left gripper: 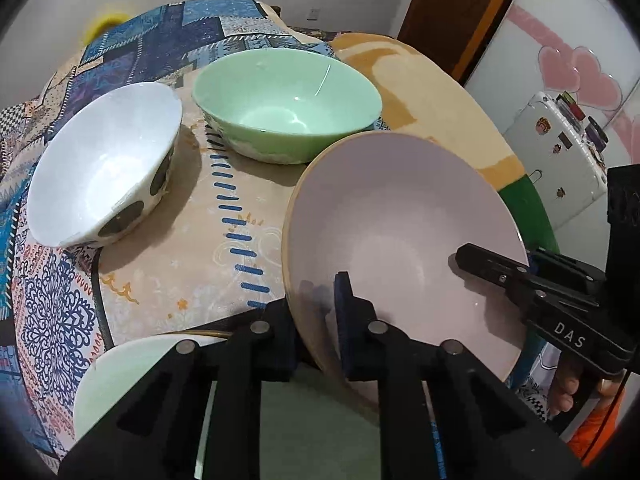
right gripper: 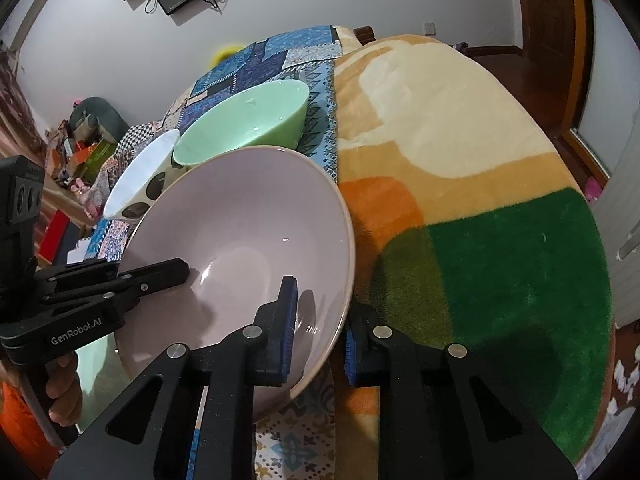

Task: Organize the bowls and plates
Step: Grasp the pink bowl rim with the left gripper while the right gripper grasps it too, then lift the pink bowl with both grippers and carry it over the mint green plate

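White spotted bowl (left gripper: 100,168): we saw it farthest left on the patterned cloth (left gripper: 60,312), upright, with dark spots on its outer wall; in the right wrist view it appeared as a white rim (right gripper: 140,176) behind the pink bowl.
Green bowl (left gripper: 286,102): we found it just to the right of the white spotted bowl and a little farther back, upright on the cloth, apart from the white one; the right wrist view showed it (right gripper: 244,120) behind the pink bowl's far rim.
Pale green dish (left gripper: 128,380): we noticed it low at the left of the left wrist view, partly hidden under the gripper body; we could not tell whether it was a plate or a bowl.
Left gripper (left gripper: 316,332): we saw its jaws pinching the near-left rim of the pink bowl, one finger outside the wall and one blue-padded finger (left gripper: 344,300) inside; in the right wrist view it (right gripper: 152,276) reached in from the left.
Pink bowl (left gripper: 404,240): we saw it tilted and gripped from both sides, in front of and right of the green bowl; we could not tell whether it was clear of the surface.
Right gripper (right gripper: 318,320): we saw its jaws clamped on the bowl's (right gripper: 248,240) right rim, one pad (right gripper: 288,312) inside and the other outside; from the left wrist view it (left gripper: 496,268) reached in from the right.
Fleece blanket (right gripper: 480,160): we saw it farthest right, in cream, orange and green patches, beside the patterned cloth.
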`<state>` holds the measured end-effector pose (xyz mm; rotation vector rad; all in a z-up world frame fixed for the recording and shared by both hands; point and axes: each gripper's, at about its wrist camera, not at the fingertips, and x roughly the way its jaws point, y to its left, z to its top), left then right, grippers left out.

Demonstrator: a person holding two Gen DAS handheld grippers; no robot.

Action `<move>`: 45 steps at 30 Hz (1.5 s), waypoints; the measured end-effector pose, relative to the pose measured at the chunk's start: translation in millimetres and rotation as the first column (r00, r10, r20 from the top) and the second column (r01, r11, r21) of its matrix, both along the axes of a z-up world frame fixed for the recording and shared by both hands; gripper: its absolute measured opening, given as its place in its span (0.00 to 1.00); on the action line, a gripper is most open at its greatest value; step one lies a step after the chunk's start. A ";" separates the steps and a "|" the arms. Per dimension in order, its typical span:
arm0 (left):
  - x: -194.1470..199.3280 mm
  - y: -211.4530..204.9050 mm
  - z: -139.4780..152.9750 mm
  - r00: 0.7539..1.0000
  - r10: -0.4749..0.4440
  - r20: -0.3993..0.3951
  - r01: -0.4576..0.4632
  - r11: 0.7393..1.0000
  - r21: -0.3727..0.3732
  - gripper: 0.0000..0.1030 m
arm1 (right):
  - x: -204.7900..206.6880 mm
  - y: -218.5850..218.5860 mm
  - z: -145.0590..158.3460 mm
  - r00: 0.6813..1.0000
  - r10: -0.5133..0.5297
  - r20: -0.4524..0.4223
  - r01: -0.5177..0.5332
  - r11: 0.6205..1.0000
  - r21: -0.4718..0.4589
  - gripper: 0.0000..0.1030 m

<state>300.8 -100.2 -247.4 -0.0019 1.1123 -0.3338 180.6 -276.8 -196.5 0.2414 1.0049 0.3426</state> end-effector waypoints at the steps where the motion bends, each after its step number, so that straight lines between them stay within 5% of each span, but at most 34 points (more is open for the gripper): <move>1: 0.0 0.3 0.6 1.000 0.003 -0.003 -0.003 1.000 -0.003 0.14 | 0.1 0.1 0.8 1.000 -0.002 -0.001 0.002 1.000 -0.002 0.17; 10: -6.8 0.2 11.8 1.000 0.010 0.002 -0.010 1.000 -0.029 0.14 | -6.8 -1.5 21.3 0.999 -0.024 0.029 0.025 0.999 -0.029 0.17; 24: -48.0 12.3 69.1 0.995 0.016 0.102 -0.009 0.998 -0.065 0.14 | -30.8 12.0 71.0 0.991 -0.018 0.132 0.023 0.999 -0.039 0.17; 45: -131.2 107.8 108.7 0.974 0.146 0.174 -0.131 0.987 -0.095 0.14 | -65.4 105.7 93.9 0.974 0.125 0.188 -0.111 0.990 -0.083 0.18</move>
